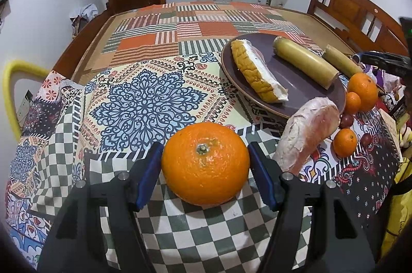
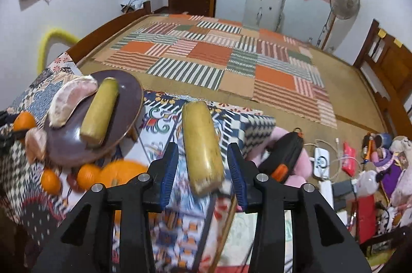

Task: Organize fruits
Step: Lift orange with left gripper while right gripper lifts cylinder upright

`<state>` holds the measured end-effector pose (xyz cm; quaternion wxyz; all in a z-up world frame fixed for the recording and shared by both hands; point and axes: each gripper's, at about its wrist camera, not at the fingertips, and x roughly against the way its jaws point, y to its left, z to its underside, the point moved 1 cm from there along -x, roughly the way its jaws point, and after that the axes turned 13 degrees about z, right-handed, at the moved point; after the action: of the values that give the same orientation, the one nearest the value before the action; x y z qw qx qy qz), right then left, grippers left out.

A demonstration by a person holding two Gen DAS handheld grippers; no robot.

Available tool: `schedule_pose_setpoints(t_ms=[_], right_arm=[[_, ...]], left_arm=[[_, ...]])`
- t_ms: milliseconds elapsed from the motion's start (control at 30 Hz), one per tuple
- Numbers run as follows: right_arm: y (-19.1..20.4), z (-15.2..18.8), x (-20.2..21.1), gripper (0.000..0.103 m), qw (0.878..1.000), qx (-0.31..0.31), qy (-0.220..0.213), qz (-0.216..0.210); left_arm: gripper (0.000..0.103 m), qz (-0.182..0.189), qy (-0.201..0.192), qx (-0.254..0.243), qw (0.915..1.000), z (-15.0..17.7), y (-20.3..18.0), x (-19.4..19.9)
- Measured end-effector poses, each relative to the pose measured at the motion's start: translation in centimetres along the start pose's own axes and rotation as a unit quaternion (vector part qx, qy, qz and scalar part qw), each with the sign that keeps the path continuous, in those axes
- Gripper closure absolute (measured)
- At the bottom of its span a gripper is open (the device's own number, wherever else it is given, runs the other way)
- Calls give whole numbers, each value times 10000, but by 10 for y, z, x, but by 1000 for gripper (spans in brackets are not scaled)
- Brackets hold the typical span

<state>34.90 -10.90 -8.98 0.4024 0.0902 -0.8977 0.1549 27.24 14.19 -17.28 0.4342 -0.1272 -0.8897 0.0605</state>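
In the left wrist view a large orange point(image 1: 205, 162) sits on the checkered cloth between the blue pads of my left gripper point(image 1: 206, 152); the pads stand just beside it with small gaps. A purple plate point(image 1: 303, 82) holds a pomelo slice point(image 1: 257, 72) and a sugarcane stick point(image 1: 303, 61). In the right wrist view my right gripper point(image 2: 203, 162) is around a second sugarcane stick point(image 2: 203, 144), with gaps at both pads. The plate point(image 2: 128, 103) lies to its left.
A peeled pomelo wedge point(image 1: 306, 131) lies off the plate's near rim. Small oranges point(image 1: 345, 141) and a bigger one point(image 1: 361, 90) lie to the right. A black glue gun point(image 2: 283, 154) and clutter lie right of the table edge. A bed lies behind.
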Motion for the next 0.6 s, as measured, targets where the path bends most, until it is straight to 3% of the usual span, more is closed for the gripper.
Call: schedule_pose_setpoints(t_ms=[167, 433, 600], right_arm=[[16, -11, -38, 64, 9993, 165, 344, -23], [16, -17, -62, 62, 9971, 261, 706, 59], [16, -15, -61, 65, 9978, 146, 647, 39]], left_arm=[[37, 8, 5, -42, 10000, -3, 0, -1], [37, -61, -37, -167, 9998, -7, -2, -6], [37, -90, -68, -112, 9999, -10, -2, -8]])
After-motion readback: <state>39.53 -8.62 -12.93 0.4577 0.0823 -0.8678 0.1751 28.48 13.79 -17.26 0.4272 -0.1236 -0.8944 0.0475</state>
